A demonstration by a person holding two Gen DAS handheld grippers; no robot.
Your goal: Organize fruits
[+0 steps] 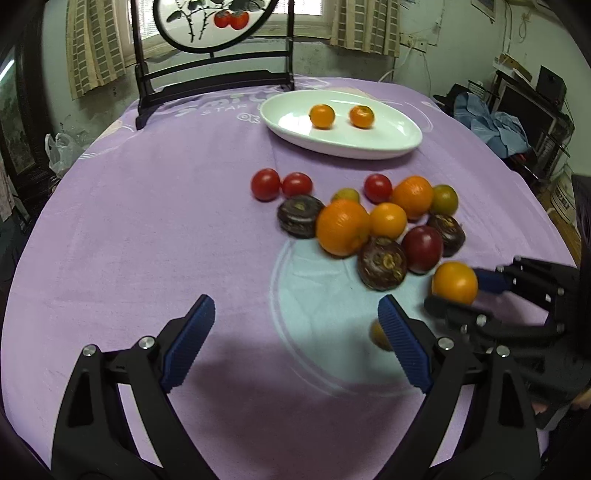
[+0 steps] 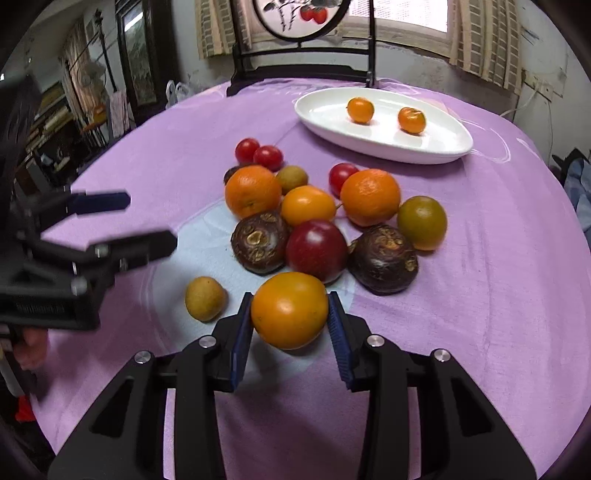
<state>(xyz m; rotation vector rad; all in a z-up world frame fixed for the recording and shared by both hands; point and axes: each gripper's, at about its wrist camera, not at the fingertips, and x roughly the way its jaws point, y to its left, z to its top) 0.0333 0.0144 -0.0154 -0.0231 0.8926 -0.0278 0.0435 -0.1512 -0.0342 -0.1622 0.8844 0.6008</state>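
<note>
A purple cloth (image 2: 480,258) covered the round worktop; a dark chair (image 2: 303,66) and curtained window (image 2: 410,14) stood far. The right gripper (image 2: 290,314) clamped an orange fruit (image 2: 290,310) near the pile (image 2: 317,221). The left gripper (image 1: 295,317) gaped apart. Far right, a white dish (image 2: 443,151) held two tangerines (image 2: 360,109).

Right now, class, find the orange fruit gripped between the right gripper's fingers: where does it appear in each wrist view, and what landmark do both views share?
Left wrist view: the orange fruit sits at the right, held in the right gripper that reaches in from the right edge.
Right wrist view: it is low in the centre, between the blue pads.
Shared landmark: the white oval plate holding two small oranges, beyond the fruit pile.
</note>
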